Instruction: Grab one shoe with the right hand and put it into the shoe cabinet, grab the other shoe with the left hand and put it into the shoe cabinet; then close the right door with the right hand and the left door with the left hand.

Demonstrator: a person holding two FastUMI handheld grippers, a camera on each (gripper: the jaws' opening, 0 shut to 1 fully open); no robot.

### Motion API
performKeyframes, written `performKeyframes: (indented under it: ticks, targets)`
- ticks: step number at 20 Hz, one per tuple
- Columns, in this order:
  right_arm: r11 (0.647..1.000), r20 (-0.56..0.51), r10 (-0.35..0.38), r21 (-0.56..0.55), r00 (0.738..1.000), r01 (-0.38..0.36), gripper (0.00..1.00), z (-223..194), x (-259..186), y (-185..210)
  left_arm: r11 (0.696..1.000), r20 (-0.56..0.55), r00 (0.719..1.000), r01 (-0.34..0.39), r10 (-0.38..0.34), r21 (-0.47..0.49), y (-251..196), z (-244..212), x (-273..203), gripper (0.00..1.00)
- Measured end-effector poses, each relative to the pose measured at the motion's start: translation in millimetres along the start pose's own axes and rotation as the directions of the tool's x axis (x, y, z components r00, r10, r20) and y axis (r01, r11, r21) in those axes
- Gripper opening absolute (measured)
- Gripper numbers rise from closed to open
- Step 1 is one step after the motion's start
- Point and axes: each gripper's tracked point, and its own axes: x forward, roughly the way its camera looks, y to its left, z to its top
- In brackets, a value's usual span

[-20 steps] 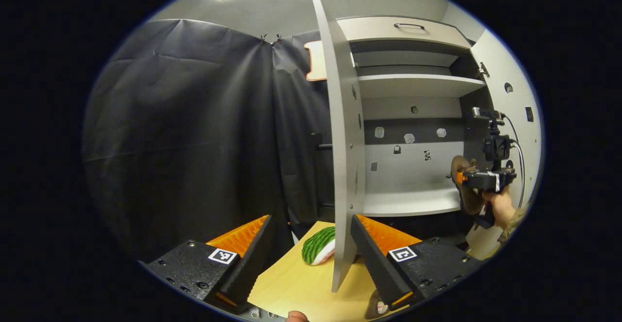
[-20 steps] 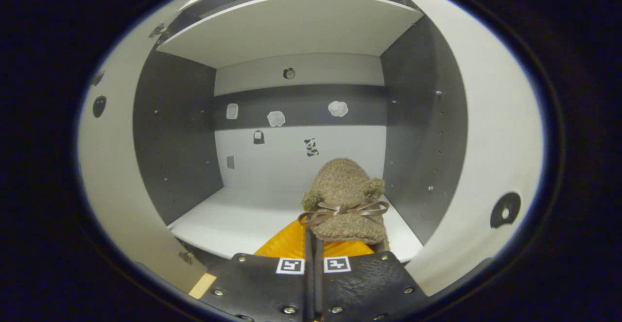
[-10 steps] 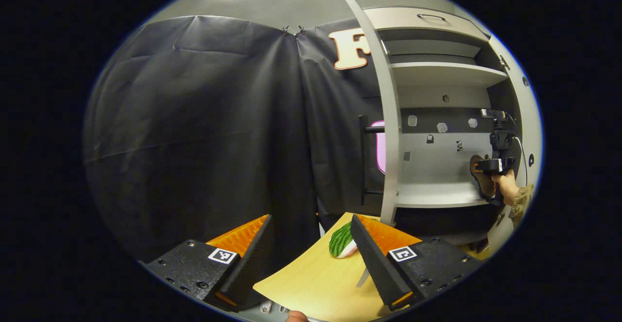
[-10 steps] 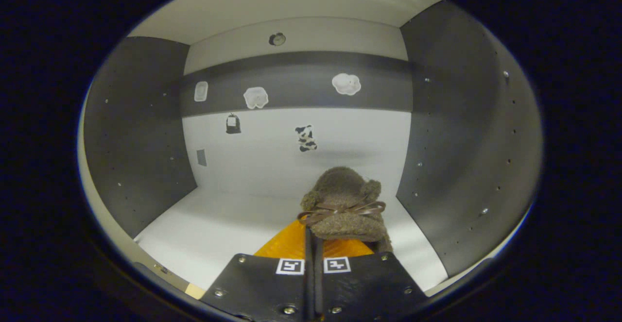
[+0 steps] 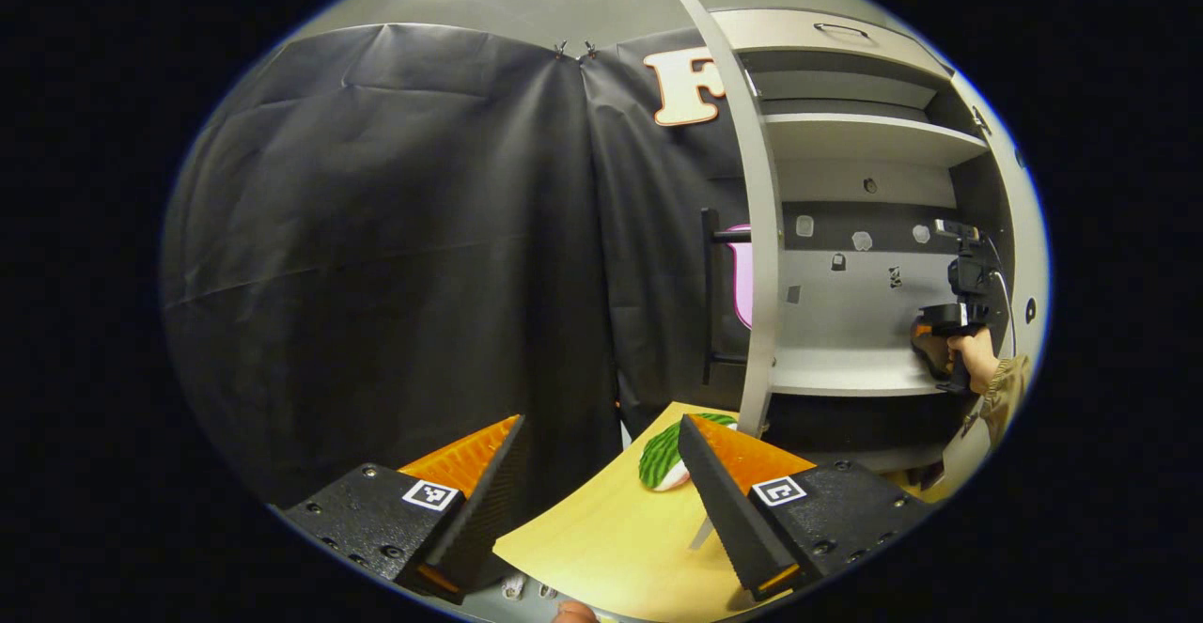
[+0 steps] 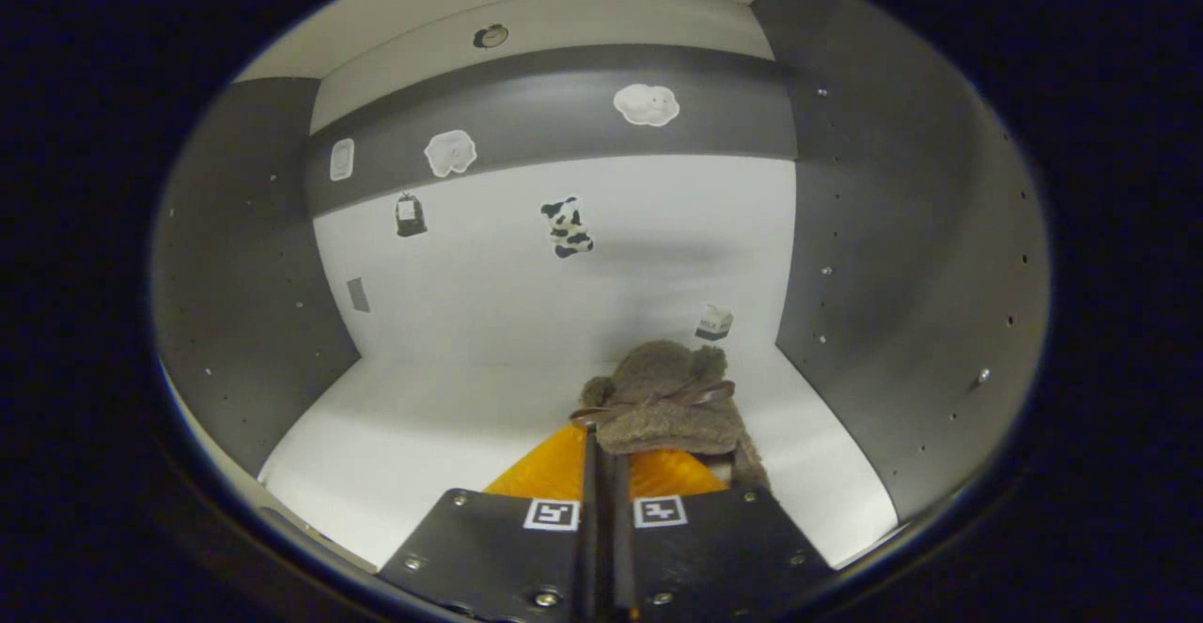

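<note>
Right gripper view: fingers (image 6: 658, 473) pinch shoe (image 6: 663, 397) (inside cabinet (image 6: 902, 256)).

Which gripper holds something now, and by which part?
The right gripper holds the fuzzy brown shoe by its near rim; the left gripper holds nothing.

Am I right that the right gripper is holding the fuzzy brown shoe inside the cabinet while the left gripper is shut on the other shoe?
Not quite. The left gripper is open and holds nothing, as the left gripper view shows. The right gripper does hold the fuzzy brown shoe inside the cabinet.
</note>
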Motion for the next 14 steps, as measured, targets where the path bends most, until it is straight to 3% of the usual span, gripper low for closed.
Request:
performKeyframes:
  ticks: [1,3,9,14]
  targets:
    - [1.000,-0.001,-0.002,-0.002,1.000,0.002,0.14,1.7,-4.2,-2.0,1.000,-0.004,1.000,0.008,-0.008,-0.001,-2.2,-1.5,-0.5,0.98]
    - [1.000,-0.013,0.009,-0.003,1.000,-0.009,0.19,0.8,-13.5,0.3,1.000,-0.015,1.000,0.021,-0.021,-0.004,-6.0,-6.3,-2.6,0.98]
    - [0.997,0.010,0.020,-0.079,1.000,-0.020,0.19,5.9,-56.8,2.8,0.997,-0.036,0.996,0.077,-0.077,-0.020,-18.2,-21.8,-13.1,1.00]
    - [0.994,0.130,0.072,-0.090,0.989,-0.060,0.19,38.8,-126.3,14.1,0.989,-0.108,0.983,0.148,-0.150,-0.022,-33.7,-57.5,-24.5,0.98]
